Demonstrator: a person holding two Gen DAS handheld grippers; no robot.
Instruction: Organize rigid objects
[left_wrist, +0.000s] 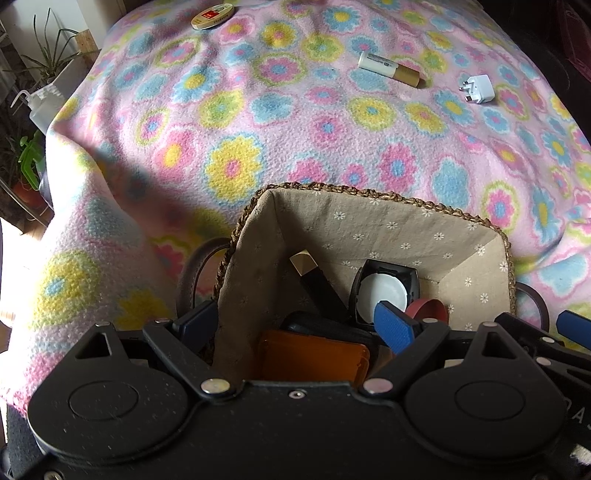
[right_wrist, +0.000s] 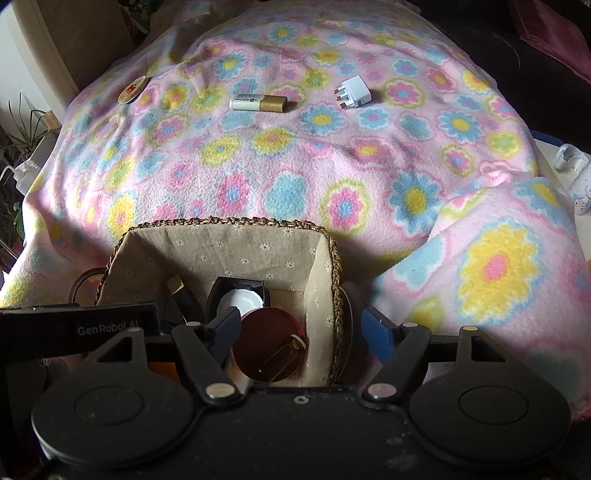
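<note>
A woven basket with a beige floral lining (left_wrist: 369, 221) (right_wrist: 221, 243) sits on the flowered blanket close in front of both grippers. It holds an orange case (left_wrist: 314, 358), a black compact with a white disc (left_wrist: 384, 291) (right_wrist: 238, 299), a black stick with a gold tip (left_wrist: 314, 273) and a dark red round tin (right_wrist: 269, 343). My left gripper (left_wrist: 295, 325) is open, straddling the basket's left wall. My right gripper (right_wrist: 301, 334) is open, straddling its right wall. Farther off lie a white and gold tube (left_wrist: 389, 69) (right_wrist: 258, 103), a white plug (left_wrist: 478, 89) (right_wrist: 352, 92) and a round tin (left_wrist: 212, 16) (right_wrist: 132, 89).
The pink flowered blanket (left_wrist: 258, 129) (right_wrist: 295, 166) covers the whole surface and falls off at the left edge. Potted plants and a white bottle (left_wrist: 40, 103) stand beyond that edge. A white device (right_wrist: 570, 158) lies off the blanket at the right.
</note>
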